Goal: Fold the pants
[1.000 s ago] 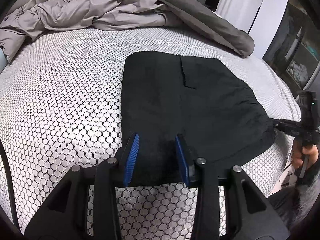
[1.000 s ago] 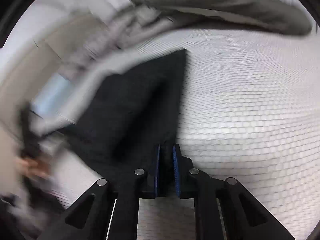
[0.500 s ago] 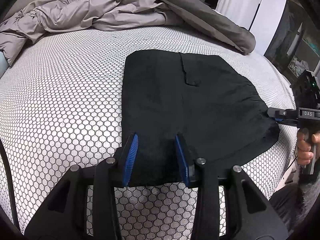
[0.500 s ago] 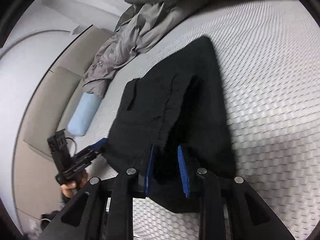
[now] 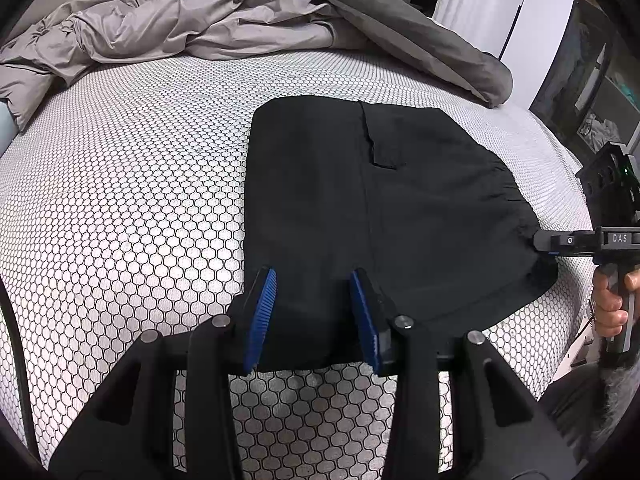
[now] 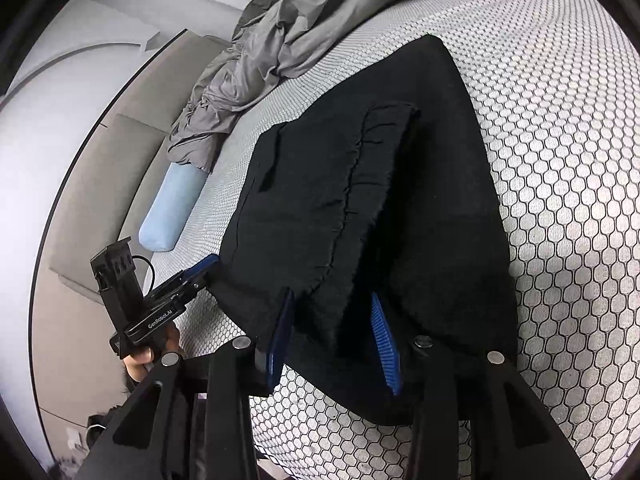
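Black pants (image 5: pixel 380 200) lie folded flat on the bed, pocket side up. My left gripper (image 5: pixel 312 276) stands over their near edge, jaws apart, the cloth lying flat between the blue pads (image 5: pixel 262 312) without being pinched. In the right wrist view the pants (image 6: pixel 320 180) show a gathered waistband edge. My right gripper (image 6: pixel 331 296) is at that end and its jaws are opening, with the cloth edge loose between them. A hand holds each tool: the right gripper (image 5: pixel 540 240) touches the pants' right edge, and the left gripper (image 6: pixel 208 262) sits at their corner.
The mattress (image 5: pixel 120 200) has a white honeycomb cover. A crumpled grey duvet (image 5: pixel 200 20) is piled along the far side. A light blue bolster (image 6: pixel 172 208) lies by the beige headboard (image 6: pixel 100 160). Dark shelves (image 5: pixel 600 100) stand beyond the bed's right edge.
My right gripper's jaws went from shut to apart on the pants' edge, and it swung and rolled so its view turned towards the headboard. The left gripper kept still.
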A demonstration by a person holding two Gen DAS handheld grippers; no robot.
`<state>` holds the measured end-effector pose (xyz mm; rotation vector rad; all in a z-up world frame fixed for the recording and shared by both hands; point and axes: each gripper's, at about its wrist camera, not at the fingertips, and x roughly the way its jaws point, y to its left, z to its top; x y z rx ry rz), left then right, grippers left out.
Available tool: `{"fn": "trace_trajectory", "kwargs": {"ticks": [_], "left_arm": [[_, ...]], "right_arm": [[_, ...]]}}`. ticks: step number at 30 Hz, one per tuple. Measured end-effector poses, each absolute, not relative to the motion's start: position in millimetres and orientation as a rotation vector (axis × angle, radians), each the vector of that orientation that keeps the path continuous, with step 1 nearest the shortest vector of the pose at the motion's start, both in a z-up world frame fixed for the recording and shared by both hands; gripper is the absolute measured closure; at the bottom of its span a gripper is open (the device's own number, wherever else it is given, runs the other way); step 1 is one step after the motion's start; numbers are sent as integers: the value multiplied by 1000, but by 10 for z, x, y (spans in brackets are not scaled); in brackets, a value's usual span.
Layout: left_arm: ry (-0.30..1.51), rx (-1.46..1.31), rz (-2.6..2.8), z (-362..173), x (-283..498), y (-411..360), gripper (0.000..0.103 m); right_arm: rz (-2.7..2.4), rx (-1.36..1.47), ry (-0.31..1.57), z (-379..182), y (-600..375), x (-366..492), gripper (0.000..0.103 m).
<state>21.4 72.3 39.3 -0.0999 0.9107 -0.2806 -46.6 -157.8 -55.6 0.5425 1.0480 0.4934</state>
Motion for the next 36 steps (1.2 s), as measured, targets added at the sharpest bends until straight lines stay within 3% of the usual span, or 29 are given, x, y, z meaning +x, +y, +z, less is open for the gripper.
{"fn": "trace_trajectory", "kwargs": {"ticks": [7, 13, 18, 21, 25, 28, 33, 36], "left_arm": [[911, -100, -279, 386, 222, 729, 67], [912, -95, -275, 384, 217, 717, 67], [914, -96, -276, 377, 215, 722, 67], [914, -93, -276, 377, 209, 725, 67], [913, -98, -284, 381, 197, 747, 65], [912, -101, -299, 384, 180, 763, 64], [925, -78, -290, 350, 177, 741, 61], [918, -100, -281, 394, 156, 788, 60]], "right_arm": [[504, 579, 1041, -551, -1595, -453, 61], [581, 632, 909, -329, -1622, -461, 61], [535, 585, 1020, -548, -1506, -348, 61], [537, 585, 1020, -609, -1465, -304, 64], [547, 568, 948, -440, -1434, -352, 84], [515, 452, 887, -206, -1346, -488, 88], [379, 510, 1059, -743, -1502, -282, 88], [400, 471, 990, -466, -1510, -408, 74]]}}
